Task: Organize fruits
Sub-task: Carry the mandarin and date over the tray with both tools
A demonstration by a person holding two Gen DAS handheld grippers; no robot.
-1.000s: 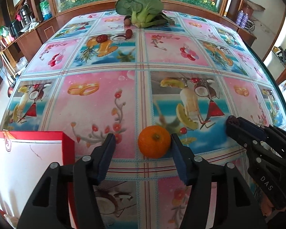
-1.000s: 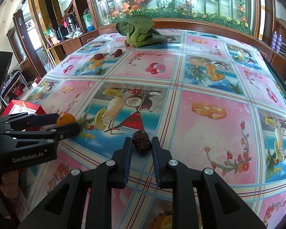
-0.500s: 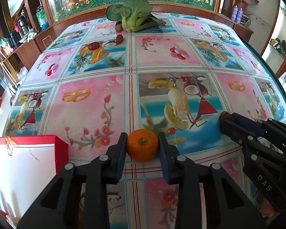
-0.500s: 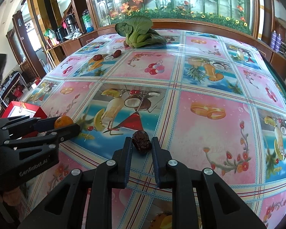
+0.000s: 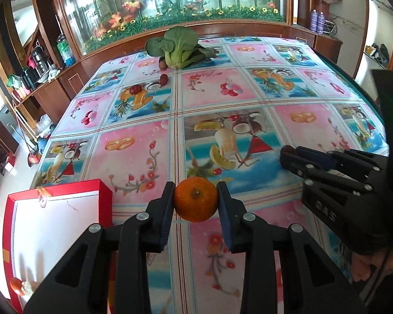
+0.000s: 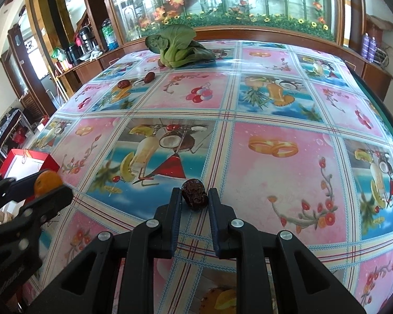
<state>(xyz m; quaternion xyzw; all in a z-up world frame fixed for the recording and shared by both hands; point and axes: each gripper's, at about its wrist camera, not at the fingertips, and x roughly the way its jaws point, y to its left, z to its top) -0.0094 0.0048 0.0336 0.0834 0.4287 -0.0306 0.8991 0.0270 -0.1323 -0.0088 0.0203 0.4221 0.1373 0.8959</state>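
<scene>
Left hand-held gripper (image 5: 196, 201) grasps the mandarin (image 5: 195, 199) beside the red box (image 5: 105, 193), ready for boxing; right hand-held gripper (image 6: 194, 196) grips a dried date (image 6: 194, 194).

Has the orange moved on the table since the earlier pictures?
Yes. In the right wrist view the orange, clamped by the left gripper, now overlaps the corner of the red box; earlier it sat clear of it.
</scene>
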